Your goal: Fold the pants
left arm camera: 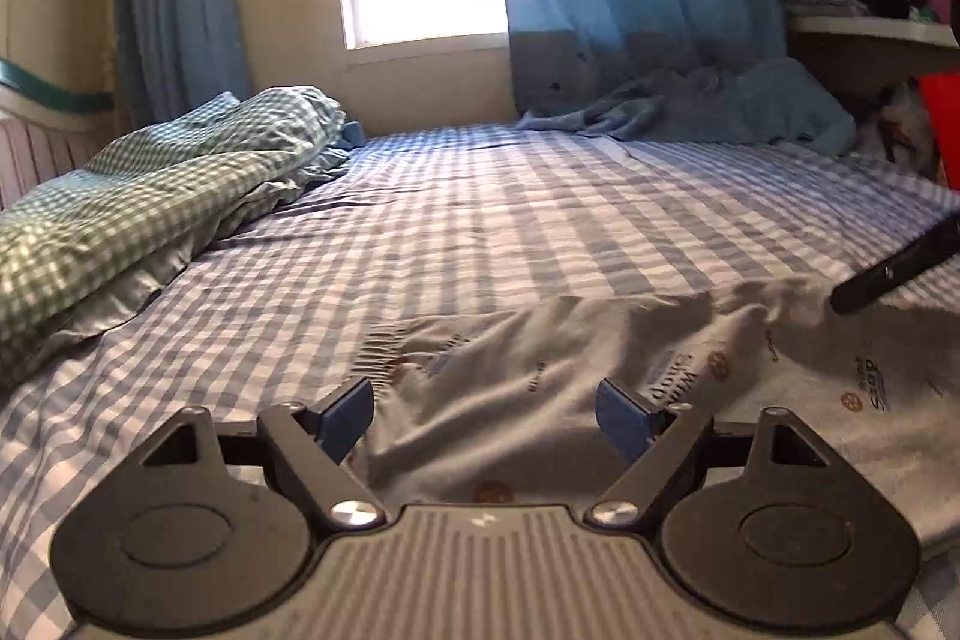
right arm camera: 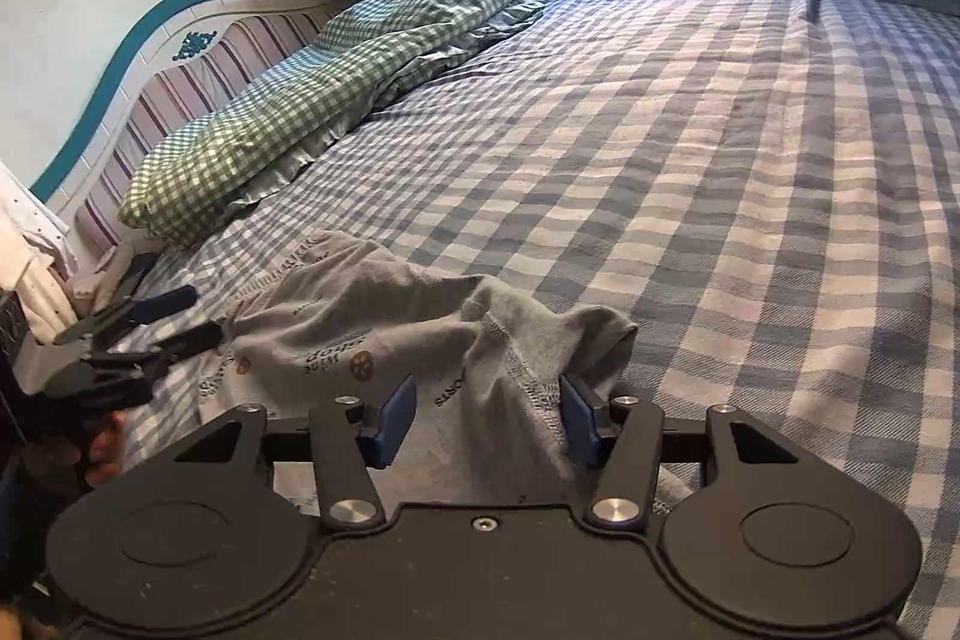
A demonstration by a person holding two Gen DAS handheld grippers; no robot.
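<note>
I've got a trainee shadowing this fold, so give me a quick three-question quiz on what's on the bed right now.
1. True or false: the grey pants lie flat and neatly folded on the checked bedsheet.
2. Multiple choice: what sits between the right gripper jaws? A) a bunched part of the pants B) the green checked pillow C) nothing
3. Fill in: the left gripper jaws stand ____, pads clear of the cloth.

Key: 1 false, they are rumpled; 2 A; 3 open.
</note>
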